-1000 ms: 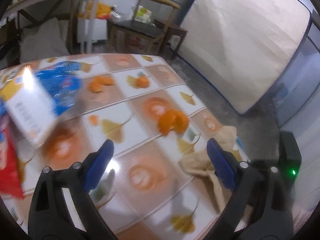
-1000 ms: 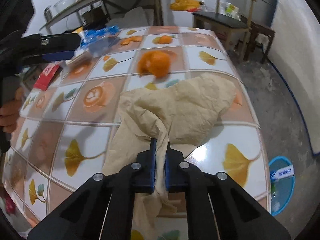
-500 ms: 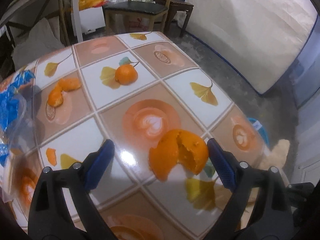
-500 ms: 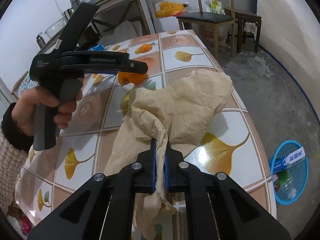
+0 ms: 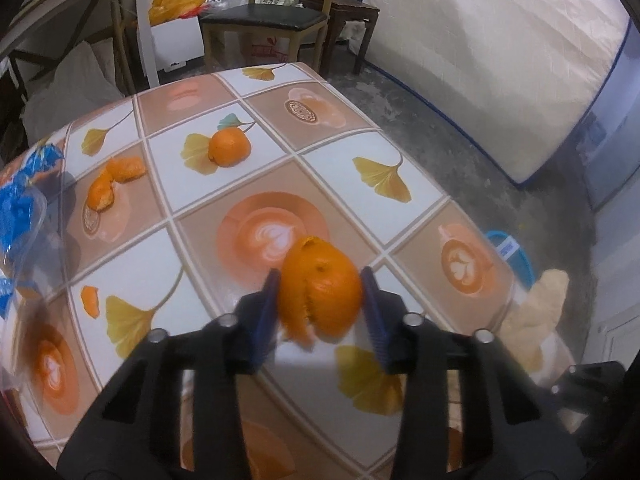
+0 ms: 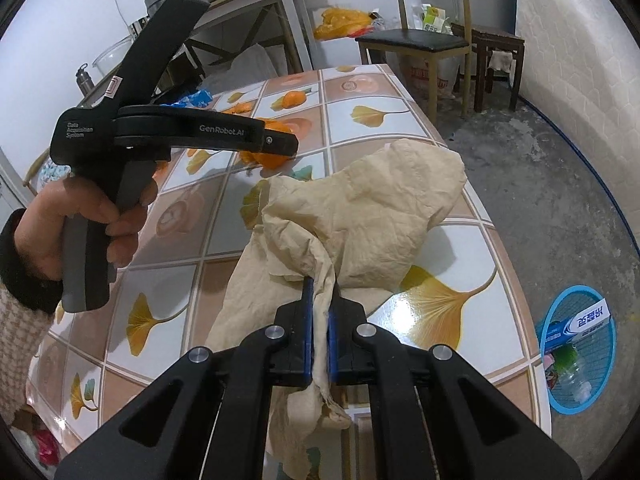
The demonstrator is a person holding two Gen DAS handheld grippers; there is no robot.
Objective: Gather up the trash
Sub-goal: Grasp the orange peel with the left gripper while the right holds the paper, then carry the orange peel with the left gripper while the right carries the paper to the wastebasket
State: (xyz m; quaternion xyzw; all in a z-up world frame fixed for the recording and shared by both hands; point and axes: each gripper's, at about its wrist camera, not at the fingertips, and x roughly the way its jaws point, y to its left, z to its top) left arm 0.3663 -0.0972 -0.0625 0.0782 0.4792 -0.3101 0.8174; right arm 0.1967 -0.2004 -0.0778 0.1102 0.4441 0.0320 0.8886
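The left gripper (image 5: 320,300) has just been closing on the orange peel (image 5: 320,288) at the centre of the left wrist view; its blue pads look pressed on both sides, though blur hides the contact. The right gripper (image 6: 319,332) is clamped on the crumpled paper bag (image 6: 360,220). The hollow peel may crush or slip out when lifted off the table (image 5: 360,140), missing the blue bin (image 6: 576,344) at lower right.

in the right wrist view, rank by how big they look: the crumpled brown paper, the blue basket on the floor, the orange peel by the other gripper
1. crumpled brown paper
2. blue basket
3. orange peel, partly hidden and farther away, so its look is unsure
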